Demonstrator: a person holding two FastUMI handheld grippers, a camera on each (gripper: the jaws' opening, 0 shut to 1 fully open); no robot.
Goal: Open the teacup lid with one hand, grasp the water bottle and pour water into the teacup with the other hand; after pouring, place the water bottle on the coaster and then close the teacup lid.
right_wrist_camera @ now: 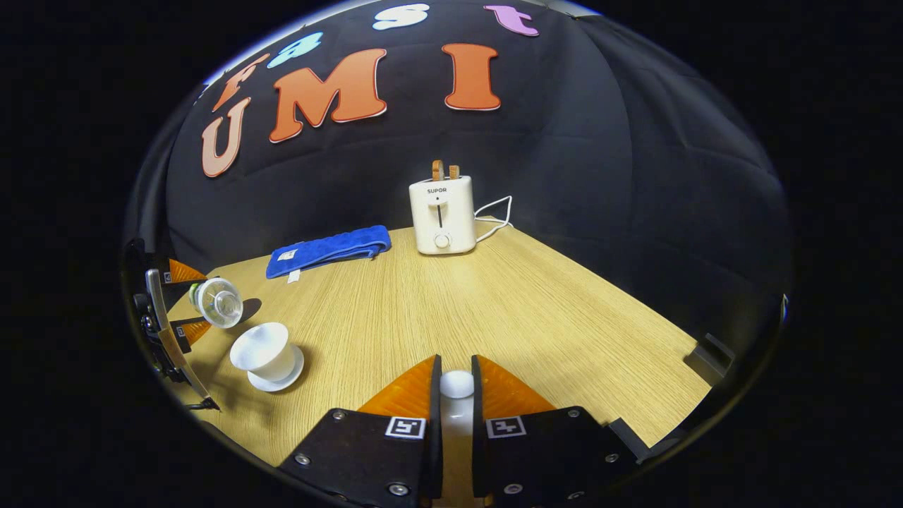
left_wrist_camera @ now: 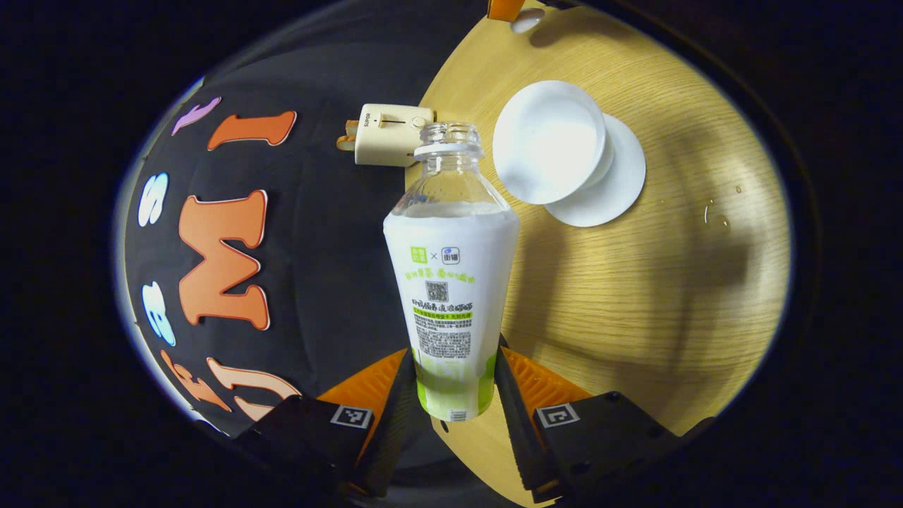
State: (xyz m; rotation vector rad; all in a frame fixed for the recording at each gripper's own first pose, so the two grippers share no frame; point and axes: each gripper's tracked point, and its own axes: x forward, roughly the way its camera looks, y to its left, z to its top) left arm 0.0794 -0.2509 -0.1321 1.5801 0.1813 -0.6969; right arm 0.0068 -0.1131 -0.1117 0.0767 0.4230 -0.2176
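Note:
My left gripper (left_wrist_camera: 455, 353) is shut on the lower body of a clear, uncapped water bottle (left_wrist_camera: 451, 282) with a white and green label. The bottle is tipped, and its open mouth is close to the white teacup (left_wrist_camera: 549, 141). The teacup is uncovered and stands on its saucer (left_wrist_camera: 621, 190). In the right gripper view the tipped bottle (right_wrist_camera: 219, 302) hangs just above and left of the teacup (right_wrist_camera: 262, 353), held by the left gripper (right_wrist_camera: 176, 303). My right gripper (right_wrist_camera: 456, 367) is shut on the knob of the white teacup lid (right_wrist_camera: 457, 384), above the table and to the right of the cup.
A cream toaster (right_wrist_camera: 442, 215) with its cord stands at the back edge of the wooden table (right_wrist_camera: 536, 310). A folded blue towel (right_wrist_camera: 328, 250) lies to its left. A few water drops (left_wrist_camera: 714, 217) sit on the wood near the saucer.

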